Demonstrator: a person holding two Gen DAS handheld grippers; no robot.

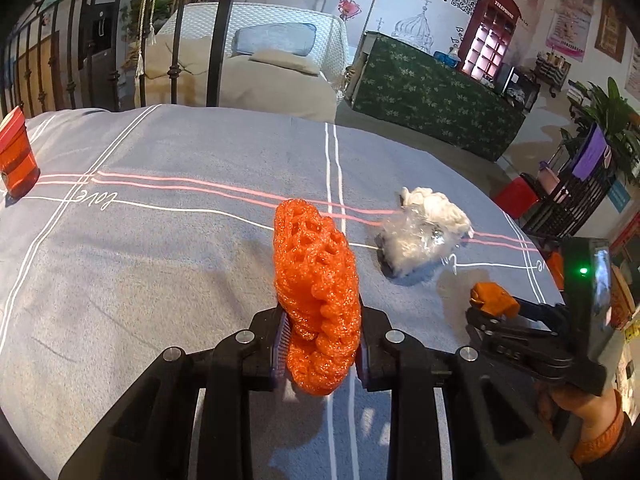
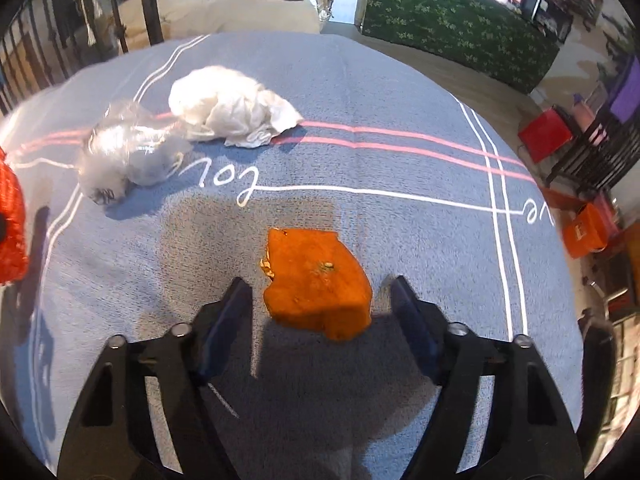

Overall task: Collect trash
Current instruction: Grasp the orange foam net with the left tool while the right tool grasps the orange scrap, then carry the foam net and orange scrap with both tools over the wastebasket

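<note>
My left gripper (image 1: 322,344) is shut on an orange foam fruit net (image 1: 316,288) and holds it above the blue-grey cloth (image 1: 160,248). The net also shows at the left edge of the right wrist view (image 2: 10,220). A piece of orange peel (image 2: 316,284) lies flat on the cloth (image 2: 400,92). My right gripper (image 2: 320,284) points down over it, open, one finger on each side with a small gap to the peel. In the left wrist view the right gripper (image 1: 490,310) and the peel (image 1: 494,296) are at the lower right.
A crumpled white tissue (image 2: 232,112) and a ball of clear plastic wrap (image 2: 128,152) lie side by side beyond the peel. A red translucent cup (image 1: 16,160) stands at the cloth's far left. A person's hand (image 1: 592,412) holds the right gripper. Furniture surrounds the table.
</note>
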